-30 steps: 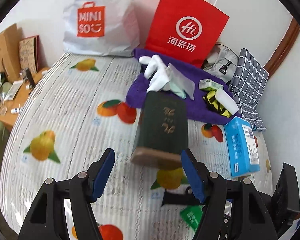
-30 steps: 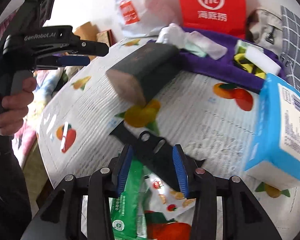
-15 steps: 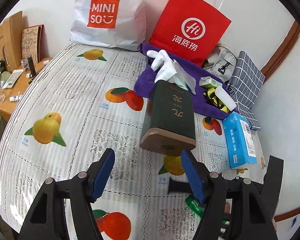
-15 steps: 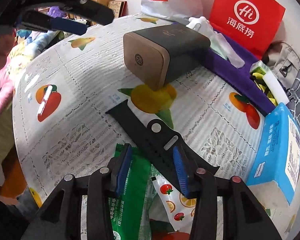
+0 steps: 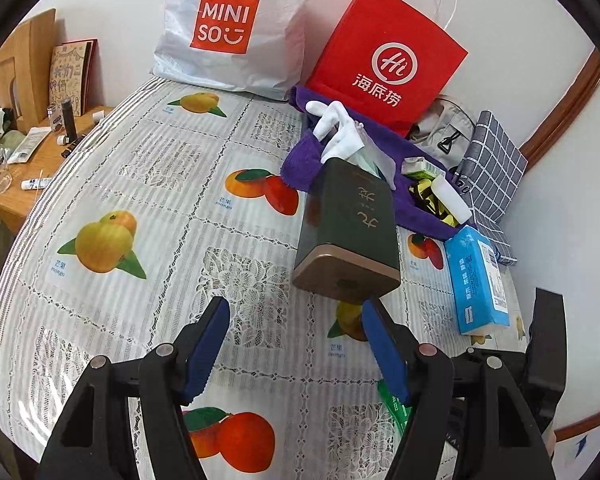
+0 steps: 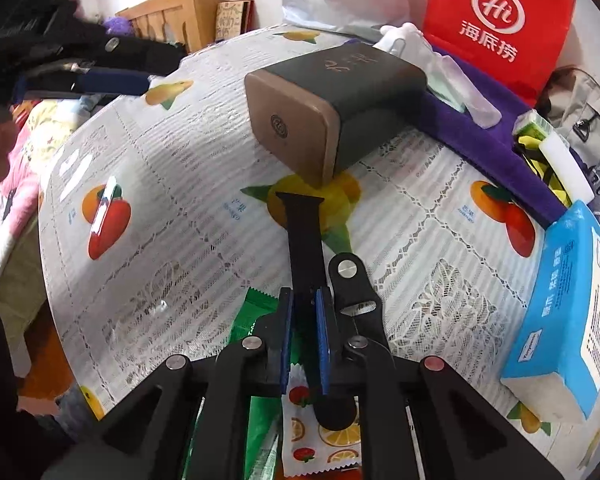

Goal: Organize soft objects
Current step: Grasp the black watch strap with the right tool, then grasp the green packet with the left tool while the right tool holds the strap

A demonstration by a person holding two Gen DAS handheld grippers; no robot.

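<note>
Right claw (image 6: 304, 312), low centre of the right wrist view: blue pads clamped together on a black watch strap (image 6: 305, 236), which runs up the frame from between the pads to its squared end on a printed yellow fruit. A second strap piece (image 6: 352, 284) with a metal stud and a slot lies just right of the pads, touching or overlapping the held one; cannot tell which. Under the claw, a green snack packet (image 6: 256, 312) and a fruit-print sachet (image 6: 324, 440) lie on the desk (image 6: 172, 240), which wears a lace-pattern cloth with fruit pictures. Above the strap's end, a dark green box with a brown cap (image 6: 324, 112) lies on its side, cap toward the camera. Right edge: a blue tissue pack (image 6: 572, 320). Upper right: a purple towel (image 6: 480, 120) carrying white socks (image 6: 404, 36), in front of a red paper bag (image 6: 500, 24). Left claw (image 5: 296, 344), low centre of the left wrist view: pads standing well apart, nothing between them, over bare cloth. Just above its right pad sits the same green box; past it the towel, with a white block (image 5: 450, 198) and yellow-black items on it. A white Miniso bag (image 5: 236, 28) leans on the wall at upper centre, beside the red bag. A checked grey pouch (image 5: 496, 164) sits at the right, a wooden side table (image 5: 32, 160) with small bottles at the left edge.
</note>
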